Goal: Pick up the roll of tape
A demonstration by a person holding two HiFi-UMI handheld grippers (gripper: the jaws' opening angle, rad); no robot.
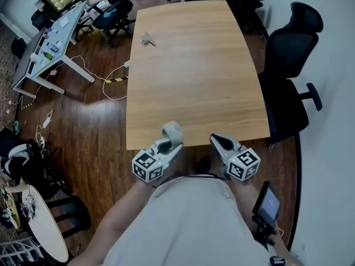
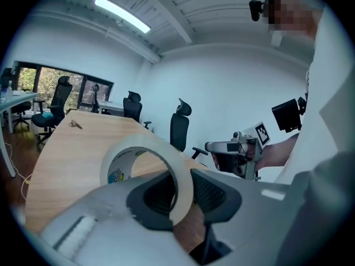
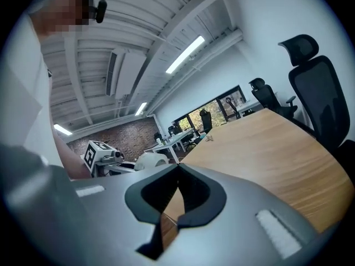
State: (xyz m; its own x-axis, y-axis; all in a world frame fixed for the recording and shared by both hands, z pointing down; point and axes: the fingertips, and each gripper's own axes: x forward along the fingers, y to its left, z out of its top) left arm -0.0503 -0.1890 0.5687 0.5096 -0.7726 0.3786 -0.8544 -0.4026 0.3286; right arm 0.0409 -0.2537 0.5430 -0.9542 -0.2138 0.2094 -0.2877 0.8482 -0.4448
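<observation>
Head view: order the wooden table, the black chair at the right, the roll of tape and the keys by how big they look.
1. wooden table
2. black chair
3. roll of tape
4. keys
The tape looks only a little bigger than the keys, and it is nearer the camera, so the last two places are unsure.

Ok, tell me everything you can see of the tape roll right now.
The tape roll is a whitish, slightly glossy ring of wound tape with colour printing inside its core. It stands on edge, a little tilted. The left tongs are shut on its wall, one dark pad inside the ring and one outside. In the head view it sits over the near edge of the wooden table, apparently clear of the surface. Nothing else touches it.
</observation>
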